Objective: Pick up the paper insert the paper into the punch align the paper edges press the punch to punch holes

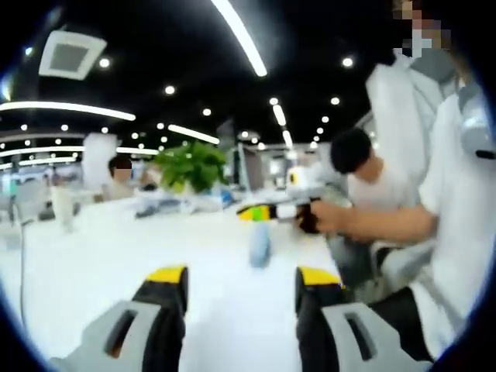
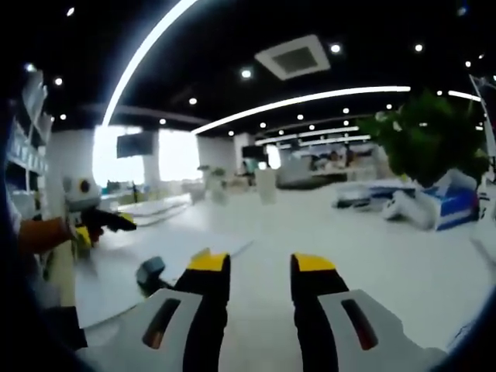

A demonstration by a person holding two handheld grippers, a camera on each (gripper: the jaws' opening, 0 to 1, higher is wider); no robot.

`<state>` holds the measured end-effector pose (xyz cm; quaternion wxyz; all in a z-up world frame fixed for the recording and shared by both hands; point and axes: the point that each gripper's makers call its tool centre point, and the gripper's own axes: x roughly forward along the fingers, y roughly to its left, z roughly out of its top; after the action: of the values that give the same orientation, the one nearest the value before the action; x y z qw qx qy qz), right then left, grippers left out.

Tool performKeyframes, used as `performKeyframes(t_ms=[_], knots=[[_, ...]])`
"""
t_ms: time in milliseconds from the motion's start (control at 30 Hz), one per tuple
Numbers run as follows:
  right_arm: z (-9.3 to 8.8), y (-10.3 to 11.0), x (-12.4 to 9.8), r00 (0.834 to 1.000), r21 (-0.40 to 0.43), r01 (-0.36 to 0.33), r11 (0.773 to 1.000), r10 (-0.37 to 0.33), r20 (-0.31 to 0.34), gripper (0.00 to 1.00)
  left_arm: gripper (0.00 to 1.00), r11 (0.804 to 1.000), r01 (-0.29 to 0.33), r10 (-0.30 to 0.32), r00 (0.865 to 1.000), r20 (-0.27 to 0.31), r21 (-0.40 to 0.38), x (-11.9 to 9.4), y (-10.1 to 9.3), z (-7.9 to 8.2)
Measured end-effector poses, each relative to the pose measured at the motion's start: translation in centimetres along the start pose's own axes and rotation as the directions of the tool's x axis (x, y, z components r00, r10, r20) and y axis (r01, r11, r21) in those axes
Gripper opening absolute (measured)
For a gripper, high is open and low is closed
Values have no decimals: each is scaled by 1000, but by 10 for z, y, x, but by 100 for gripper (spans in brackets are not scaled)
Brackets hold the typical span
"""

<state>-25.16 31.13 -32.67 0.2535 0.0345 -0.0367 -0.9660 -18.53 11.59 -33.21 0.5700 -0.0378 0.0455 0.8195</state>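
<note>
Your left gripper (image 1: 240,291) and right gripper (image 2: 261,275) both hang with jaws parted, nothing between them, above the white table (image 1: 93,256). The punch (image 2: 151,273) looks like the dark thing just left of your right jaws; the paper (image 2: 155,248) seems to lie beside it. Paper is thin and floppy: pinch it at an edge.

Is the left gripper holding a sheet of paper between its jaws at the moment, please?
No: in the left gripper view the left gripper has its yellow-tipped jaws standing apart, with just the bare white table showing between them.
</note>
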Motion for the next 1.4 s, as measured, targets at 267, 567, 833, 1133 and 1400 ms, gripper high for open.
performKeyframes(t_ms=[267, 567, 833, 1133, 1400], knots=[[-2, -1, 2, 1000, -6, 0, 1000, 0, -8, 33, 56, 1000, 0, 1, 998, -62, 11, -5, 5, -17], [-2, 0, 1, 1000, -14, -1, 1000, 1, -8, 34, 56, 999, 16, -13, 993, -114, 28, -2, 1, -29], [1, 3, 1, 1000, -26, -7, 1000, 7, 6, 33, 56, 1000, 14, -11, 991, -130, 26, -1, 1, -33], [2, 5, 1, 999, 19, -42, 999, 42, 20, 34, 55, 1000, 7, -5, 989, -150, 8, -2, -2, -35], [1, 6, 2, 999, 21, -49, 999, 49, 13, 34, 56, 1000, -1, -2, 987, -162, -20, -2, -4, -36]])
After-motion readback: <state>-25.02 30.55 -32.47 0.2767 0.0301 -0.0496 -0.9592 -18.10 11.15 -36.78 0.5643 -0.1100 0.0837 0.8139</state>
